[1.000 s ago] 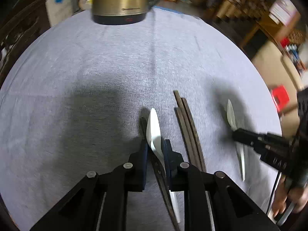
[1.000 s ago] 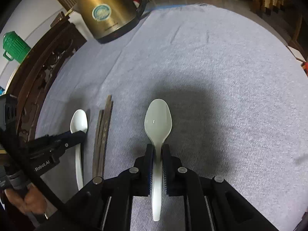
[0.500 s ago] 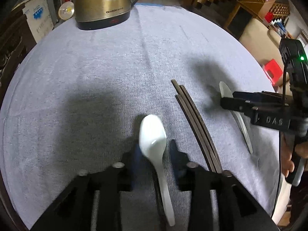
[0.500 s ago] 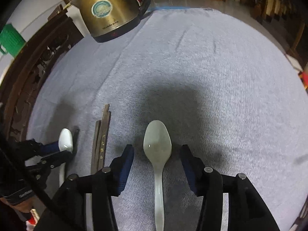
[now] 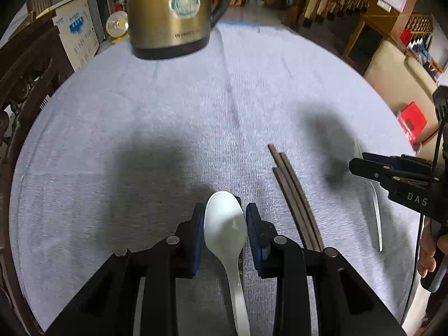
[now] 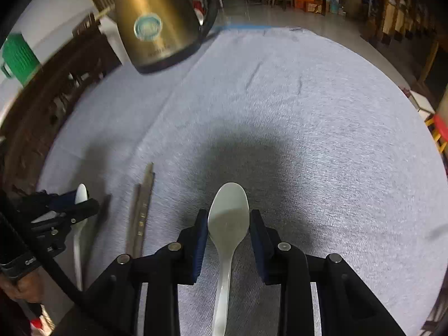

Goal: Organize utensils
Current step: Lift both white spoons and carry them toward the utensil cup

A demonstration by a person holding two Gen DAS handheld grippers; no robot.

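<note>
The chopsticks [image 5: 294,196] lie as a dark bundle on the grey cloth of the table [image 5: 168,117], and everything else is placed from them. Just to their left lies a white spoon [image 5: 225,229], bowl pointing away from the camera and handle running back under the left tool [image 5: 224,224]. That tool's two blue-padded fingers [image 5: 197,232] stand apart on either side of the spoon's bowl, with a small gap on each side, so the spoon rests on the cloth unclamped.

To the right of the chopsticks lies a second, greyer spoon [image 6: 228,218], again bowl forward and handle toward the camera. The right tool [image 6: 228,229] straddles it the same way: its fingers are spread, one on each side of the bowl, close but not pressing on it. In the left wrist view this right tool [image 5: 364,165] reaches in from the side, covering most of that spoon.

Well beyond the chopsticks, at the far edge of the table, stands a brass-coloured kettle [image 5: 170,14] on a dark base.
</note>
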